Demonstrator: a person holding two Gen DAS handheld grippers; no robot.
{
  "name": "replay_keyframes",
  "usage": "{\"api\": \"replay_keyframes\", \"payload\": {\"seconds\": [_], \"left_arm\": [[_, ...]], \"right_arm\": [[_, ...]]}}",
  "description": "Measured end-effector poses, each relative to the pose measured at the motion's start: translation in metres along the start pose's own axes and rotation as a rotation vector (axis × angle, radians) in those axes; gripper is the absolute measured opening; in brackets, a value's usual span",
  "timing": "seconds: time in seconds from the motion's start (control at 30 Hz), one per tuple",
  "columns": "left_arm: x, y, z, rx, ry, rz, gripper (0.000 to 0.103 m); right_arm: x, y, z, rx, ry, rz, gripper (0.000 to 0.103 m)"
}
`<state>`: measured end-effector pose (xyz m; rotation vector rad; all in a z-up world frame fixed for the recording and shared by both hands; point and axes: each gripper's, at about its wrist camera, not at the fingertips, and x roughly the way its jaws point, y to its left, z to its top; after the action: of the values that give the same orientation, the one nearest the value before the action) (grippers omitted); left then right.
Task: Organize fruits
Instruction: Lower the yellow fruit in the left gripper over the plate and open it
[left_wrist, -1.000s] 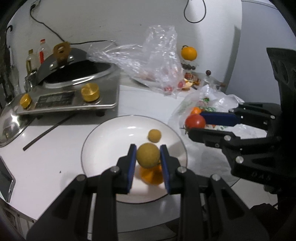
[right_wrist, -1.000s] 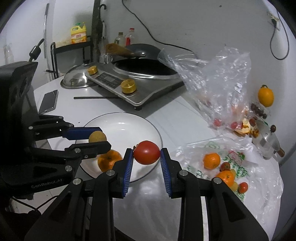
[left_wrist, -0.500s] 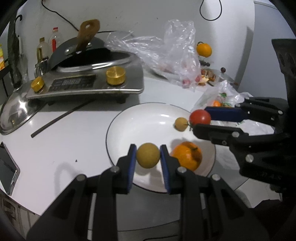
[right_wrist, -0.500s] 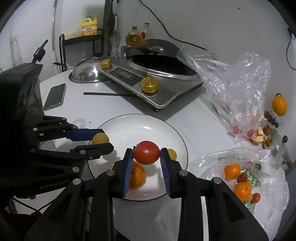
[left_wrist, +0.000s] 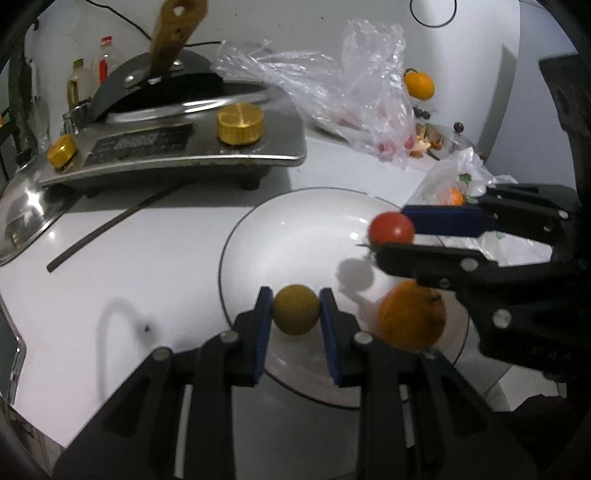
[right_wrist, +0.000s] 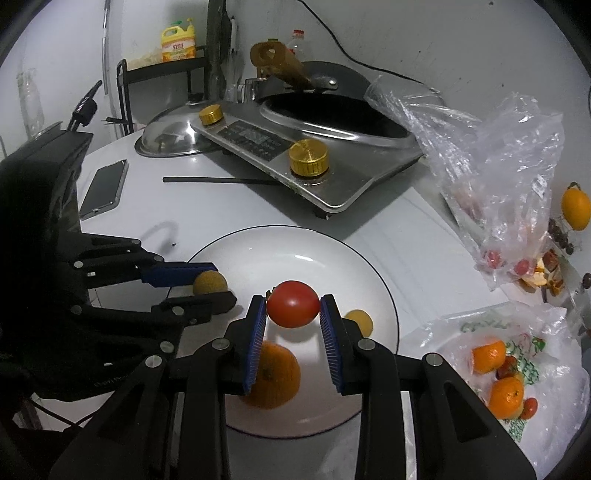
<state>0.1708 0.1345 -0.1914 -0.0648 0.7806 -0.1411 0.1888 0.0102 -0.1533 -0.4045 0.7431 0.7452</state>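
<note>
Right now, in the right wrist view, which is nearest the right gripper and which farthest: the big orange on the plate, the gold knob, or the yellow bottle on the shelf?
From the right gripper:
1. Big round orange, just under the gripper on the white plate.
2. Gold metal knob, on the steel cooker past the plate.
3. Yellow plastic bottle, on the back shelf, far left.

1. The plate (right_wrist: 373, 266) is glossy white ceramic with a thin dark rim.
2. The tomato (right_wrist: 293, 303) has smooth, shiny skin.
3. The induction cooker (left_wrist: 177, 155) is brushed metal with golden knobs.
4. The plastic bag (right_wrist: 495, 155) is clear and crinkled.
5. The desk (left_wrist: 140, 266) is smooth white.
</note>
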Motion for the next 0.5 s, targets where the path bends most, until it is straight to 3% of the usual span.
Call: {"api": "replay_keyframes", "payload": {"seconds": [0.5], "left_arm": [[-0.005,0.011,0.014,-0.016,-0.012,-0.014,0.04]], "right_arm": [[0.028,-0.008,0.021,0.031,-0.01,0.043,0.032]]}}
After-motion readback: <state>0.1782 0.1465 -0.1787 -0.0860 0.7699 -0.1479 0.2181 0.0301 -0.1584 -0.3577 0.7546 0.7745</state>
